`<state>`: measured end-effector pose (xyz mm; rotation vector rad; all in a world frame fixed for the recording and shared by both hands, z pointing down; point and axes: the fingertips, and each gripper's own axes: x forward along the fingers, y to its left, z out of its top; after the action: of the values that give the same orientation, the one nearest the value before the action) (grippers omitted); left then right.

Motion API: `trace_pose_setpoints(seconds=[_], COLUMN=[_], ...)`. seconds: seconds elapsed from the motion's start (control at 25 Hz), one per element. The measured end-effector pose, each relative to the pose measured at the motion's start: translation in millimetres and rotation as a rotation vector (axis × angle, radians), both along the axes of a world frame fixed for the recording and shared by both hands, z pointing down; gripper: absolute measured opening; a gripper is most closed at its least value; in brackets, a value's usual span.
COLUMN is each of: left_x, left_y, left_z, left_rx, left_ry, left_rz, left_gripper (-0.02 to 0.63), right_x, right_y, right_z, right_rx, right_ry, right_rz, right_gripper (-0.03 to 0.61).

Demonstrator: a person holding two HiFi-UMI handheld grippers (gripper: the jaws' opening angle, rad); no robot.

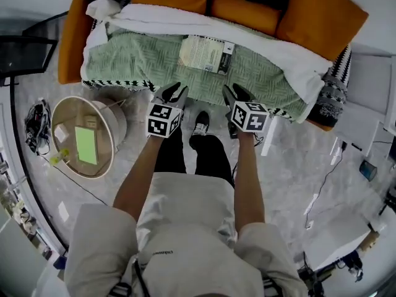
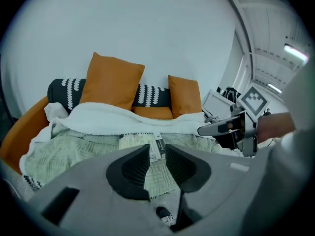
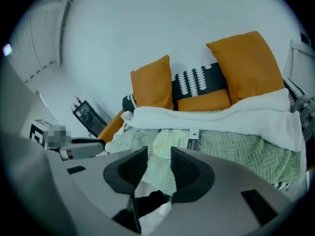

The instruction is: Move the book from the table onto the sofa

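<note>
Plainly, the book lies flat on the sofa, on a green throw just in front of a white blanket. Its pale cover carries print too small to read, and a dark label strip marks its right end in the head view. Its long axis runs along the seat. The left tool and right tool hang near the seat's front edge, clear of the book, each with jaws apart and nothing between them. Orange cushions stand behind. A round table bearing a green sheet stands at the left.
</note>
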<state>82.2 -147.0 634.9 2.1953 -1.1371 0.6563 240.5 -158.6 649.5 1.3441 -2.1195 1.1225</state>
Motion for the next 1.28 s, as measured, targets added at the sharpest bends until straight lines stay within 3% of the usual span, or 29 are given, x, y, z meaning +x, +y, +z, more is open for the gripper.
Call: trace_pose_setpoints(seconds=[0.12,0.36,0.48,0.72,0.92,1.16,1.28], left_x=[-7,-12,-15,3,13,25,26], left_y=[7,29,45,48,53,71,84], left_z=[-34,-90,-117,-116,-119,-120,-112], left_rx=[0.030,0.045,0.071,0.051,0.049,0.111,0.120], left_ry=[-0.004,0.028,0.069,0.029,0.026,0.057,0.055], left_rz=[-0.029,-0.144,-0.186,-0.061,-0.004,-0.036,-0.029], left_gripper=[0.107,0.096,0.083,0.050,0.011,0.009,0.009], right_x=[2,11,-13,-60,-89,-74,-58], right_y=[6,17,20,21,43,68,75], right_z=[-35,-86,-105,-144,-159,-144,-135], right_rx=[0.017,0.054,0.066,0.157,0.274,0.352,0.358], right_ry=[-0.071,-0.073,-0.049,-0.009,0.113,0.249,0.261], right_rz=[0.047,0.101,0.055,-0.085,-0.225,-0.250,-0.201], right_gripper=[0.132,0.092,0.059,0.026,0.009,0.006,0.006])
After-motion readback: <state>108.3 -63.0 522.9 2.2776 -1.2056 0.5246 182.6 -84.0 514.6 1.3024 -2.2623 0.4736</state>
